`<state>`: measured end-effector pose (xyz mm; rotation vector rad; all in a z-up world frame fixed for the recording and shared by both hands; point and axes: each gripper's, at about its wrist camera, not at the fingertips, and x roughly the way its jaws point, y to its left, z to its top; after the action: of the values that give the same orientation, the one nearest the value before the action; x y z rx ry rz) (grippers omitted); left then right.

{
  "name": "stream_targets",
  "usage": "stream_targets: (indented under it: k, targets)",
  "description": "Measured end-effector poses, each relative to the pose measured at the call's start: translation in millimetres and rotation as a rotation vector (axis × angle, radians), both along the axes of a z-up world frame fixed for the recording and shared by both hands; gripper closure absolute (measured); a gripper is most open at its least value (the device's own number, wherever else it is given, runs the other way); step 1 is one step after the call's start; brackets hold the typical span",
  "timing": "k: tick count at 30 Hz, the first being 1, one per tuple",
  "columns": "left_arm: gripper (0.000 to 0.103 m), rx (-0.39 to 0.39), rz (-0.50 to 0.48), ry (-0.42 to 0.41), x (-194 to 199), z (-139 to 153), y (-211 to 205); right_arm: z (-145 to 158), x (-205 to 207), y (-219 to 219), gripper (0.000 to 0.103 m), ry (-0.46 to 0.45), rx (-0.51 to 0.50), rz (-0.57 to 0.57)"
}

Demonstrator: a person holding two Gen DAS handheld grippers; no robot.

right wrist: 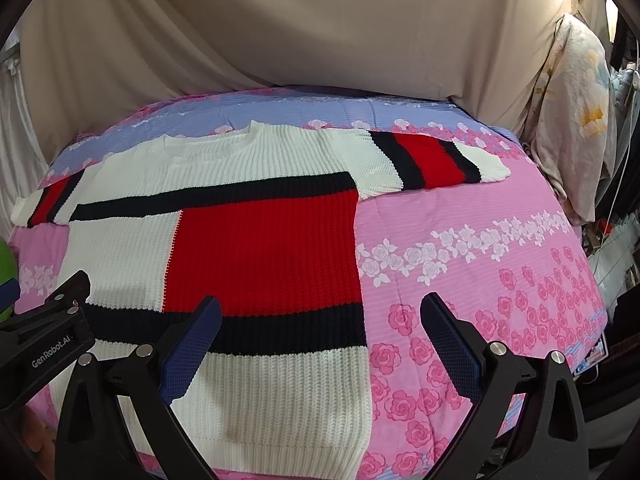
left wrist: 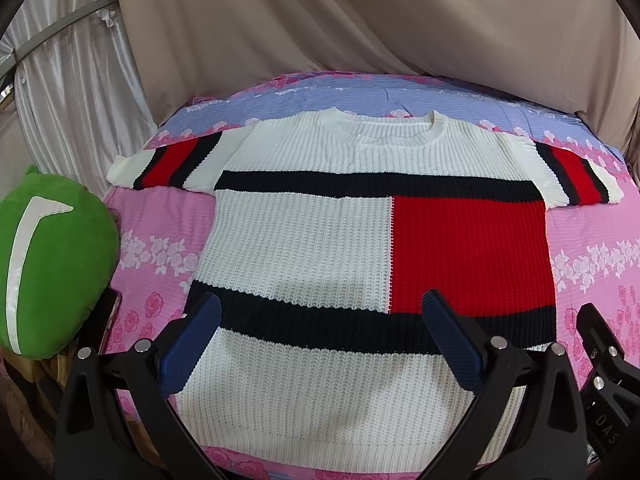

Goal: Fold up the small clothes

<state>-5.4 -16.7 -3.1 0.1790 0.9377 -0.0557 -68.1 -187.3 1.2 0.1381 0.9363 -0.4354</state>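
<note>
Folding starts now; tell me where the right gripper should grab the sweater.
Take the sweater by its right sleeve, near the white cuff. Come in from the bare quilt side, low and flat: the sleeve lies spread outward with a free edge. The right gripper is open.

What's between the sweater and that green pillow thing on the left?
Only bare pink floral bedspread separates the sweater from the green cushion, seen in the left wrist view.

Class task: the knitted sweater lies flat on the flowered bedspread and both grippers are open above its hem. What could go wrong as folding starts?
1. The sweater is a thick, loose knit, so the left gripper may snag or stretch it.
2. The right gripper straddles the sweater's side edge and could pinch the bedspread too.
</note>
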Motion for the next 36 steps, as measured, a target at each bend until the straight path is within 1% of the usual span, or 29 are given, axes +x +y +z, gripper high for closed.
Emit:
stream_targets:
  k: [7, 17, 26, 36]
  targets:
    - [0.005, 0.004, 0.003, 0.006, 0, -1, 1, 3, 2, 0, 0.005, 0.000, 0.005, 0.008]
    - [0.005, 0.011, -0.005, 0.011, 1, -5, 2, -1, 4, -1, 0.005, 0.005, 0.011, 0.008]
    - [0.005, 0.023, -0.011, 0.021, 5, -9, -8, -5, 7, -5, 0.005, 0.011, 0.014, 0.002]
    - [0.005, 0.019, -0.012, 0.026, 8, -11, -13, -7, 8, -8, 0.005, 0.016, 0.008, 0.003]
